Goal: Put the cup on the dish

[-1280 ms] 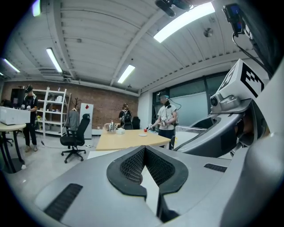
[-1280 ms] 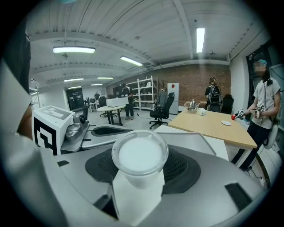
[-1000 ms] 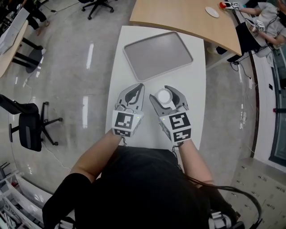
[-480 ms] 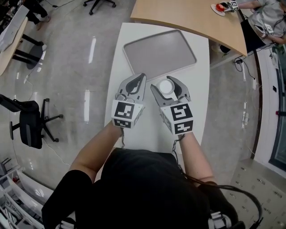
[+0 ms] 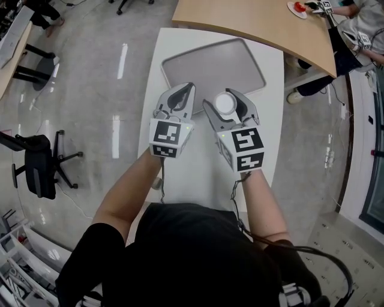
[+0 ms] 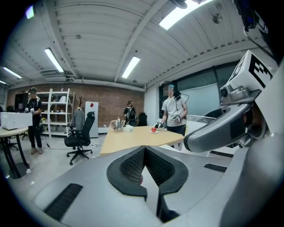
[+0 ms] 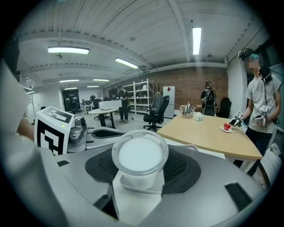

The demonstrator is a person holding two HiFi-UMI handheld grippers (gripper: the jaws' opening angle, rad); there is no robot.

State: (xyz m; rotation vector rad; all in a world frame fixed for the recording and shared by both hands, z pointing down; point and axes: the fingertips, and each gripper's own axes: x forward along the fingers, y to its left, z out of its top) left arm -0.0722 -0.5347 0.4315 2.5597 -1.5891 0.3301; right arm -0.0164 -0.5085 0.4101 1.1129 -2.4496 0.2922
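Observation:
A white cup (image 5: 225, 102) with a clear rim is clamped in my right gripper (image 5: 219, 98), held over the near edge of the grey tray (image 5: 210, 63) on the white table (image 5: 201, 174). In the right gripper view the cup (image 7: 140, 158) sits upright between the dark pads of that gripper (image 7: 140, 174). My left gripper (image 5: 189, 89) hovers just left of the cup, its fingers meeting at the tips with nothing held. In the left gripper view the left gripper (image 6: 145, 150) shows its pads closed into a point.
A wooden table (image 5: 252, 24) lies beyond the tray, with a plate and a red apple (image 5: 298, 7) near a person (image 5: 360, 24) at its far right. An office chair (image 5: 39, 165) stands on the floor to the left. Other people stand far off.
Both grippers have moved forward toward the tray, and the cup has travelled with the right one. The jaws look unchanged.

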